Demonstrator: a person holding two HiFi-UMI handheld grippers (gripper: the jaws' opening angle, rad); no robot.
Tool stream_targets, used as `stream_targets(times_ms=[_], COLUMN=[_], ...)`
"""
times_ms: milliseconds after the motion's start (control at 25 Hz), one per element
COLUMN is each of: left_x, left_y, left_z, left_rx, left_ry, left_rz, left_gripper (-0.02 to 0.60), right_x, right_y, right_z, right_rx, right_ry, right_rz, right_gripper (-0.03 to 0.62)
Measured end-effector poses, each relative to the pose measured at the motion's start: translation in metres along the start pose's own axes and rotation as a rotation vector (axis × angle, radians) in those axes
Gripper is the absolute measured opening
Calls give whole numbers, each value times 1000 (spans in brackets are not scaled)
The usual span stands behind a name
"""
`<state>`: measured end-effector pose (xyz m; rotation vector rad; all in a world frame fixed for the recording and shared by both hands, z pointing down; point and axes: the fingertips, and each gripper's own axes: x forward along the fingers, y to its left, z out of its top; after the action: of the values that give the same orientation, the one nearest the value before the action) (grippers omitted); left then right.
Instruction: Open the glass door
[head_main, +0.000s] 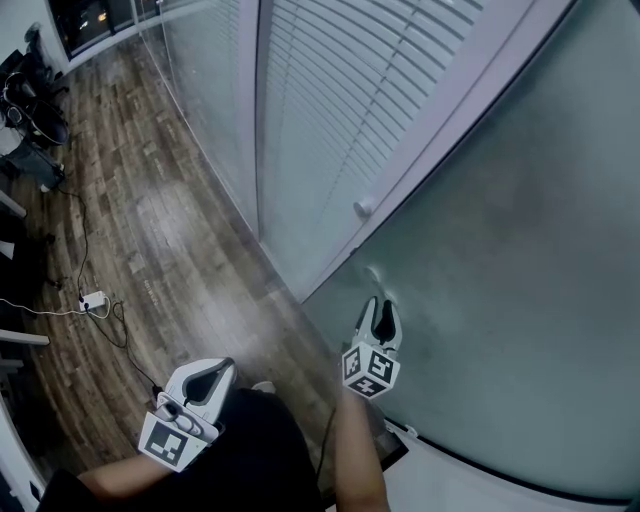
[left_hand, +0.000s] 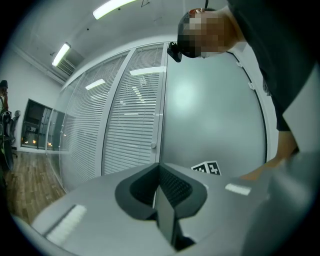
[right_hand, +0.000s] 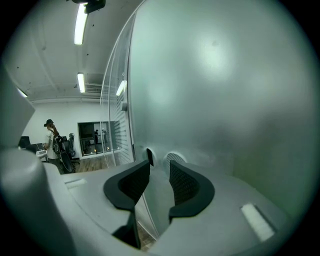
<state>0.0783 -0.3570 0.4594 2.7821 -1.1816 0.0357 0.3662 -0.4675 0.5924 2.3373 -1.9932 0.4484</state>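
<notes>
The frosted glass door (head_main: 500, 240) fills the right of the head view; its free edge (right_hand: 150, 210) runs down beside a white frame post (head_main: 420, 140) that carries a small round knob (head_main: 365, 207). My right gripper (head_main: 380, 305) is at that edge, low on the door. In the right gripper view its jaws stand a little apart with the pane's edge between the dark pads (right_hand: 186, 182), and a gap shows on both sides. A small round fitting (right_hand: 173, 157) sits on the glass just ahead. My left gripper (head_main: 215, 372) hangs back near the person's body, shut and empty (left_hand: 159, 186).
Glass walls with white blinds (head_main: 330, 90) stretch away to the left of the door. A wooden floor (head_main: 150, 230) lies below, with a white power strip and cables (head_main: 93, 298) and office chairs (head_main: 30, 100) at the far left. A person (right_hand: 50, 135) stands far off in the room.
</notes>
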Motion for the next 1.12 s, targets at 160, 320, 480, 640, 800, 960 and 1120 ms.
stream_targets(times_ms=[160,320,480,640,800,960,1120], left_x=[-9,-15,-15,-17,-24,-28,-34], left_y=[12,22,22,24,39,47,57], left_z=[2,-3,3,3,2,3,6], left_rx=[11,-5,19,5,18,10,5], left_ry=[-19,4,2,14,14,8,4], left_rz=[42,78,79,77,81,92,109], left_gripper=[0,0,0,0,0,0,0], right_x=[14,21,27,29,33,33,36], right_y=[1,-1,-1,-2,-3,-11,-11], right_z=[3,2,-2,1,0,1,2], right_rx=[2,8,21,36,43,42,53], right_ry=[6,-3,5,2,7,7,19], right_rz=[-11,-47,-91,-142,-197,-247,-286], right_gripper=[114,115,121,124,124,124,123])
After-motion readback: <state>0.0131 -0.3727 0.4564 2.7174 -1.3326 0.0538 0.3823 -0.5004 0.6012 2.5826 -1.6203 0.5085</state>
